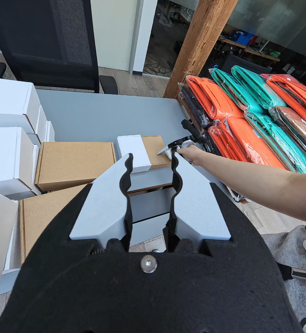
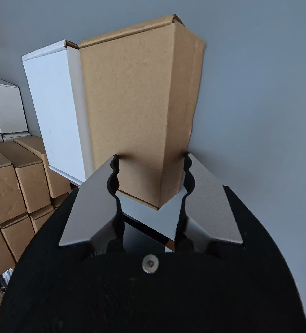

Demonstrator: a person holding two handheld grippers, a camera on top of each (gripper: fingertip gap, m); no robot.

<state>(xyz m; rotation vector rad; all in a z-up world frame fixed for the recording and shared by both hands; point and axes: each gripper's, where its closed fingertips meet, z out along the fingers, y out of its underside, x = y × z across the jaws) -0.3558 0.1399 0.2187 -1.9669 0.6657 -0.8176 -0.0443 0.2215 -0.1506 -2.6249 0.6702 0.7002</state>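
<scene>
A small brown cardboard box [image 2: 136,100] lies on the grey table [image 2: 256,108], with a small white box [image 2: 53,111] touching its left side. My right gripper [image 2: 150,155] is open, and its jaws straddle the brown box's near right edge. One fingertip is over the top face and the other is by the side face. I cannot tell if they touch it. In the left wrist view a person's hand holds this gripper [image 1: 164,151] at the brown box [image 1: 154,149] beside the white box [image 1: 133,155]. My left gripper [image 1: 152,154] is open and empty, above the table's front edge.
Stacked white boxes [image 1: 8,111] and larger brown boxes [image 1: 74,164] fill the table's left side. Plastic-wrapped orange and teal folded bags [image 1: 256,115] are piled at the right. A wooden post [image 1: 199,45] and a black chair [image 1: 46,41] stand behind the table [image 1: 103,115]. The left gripper's tips are roughly 50 cm from the right gripper's.
</scene>
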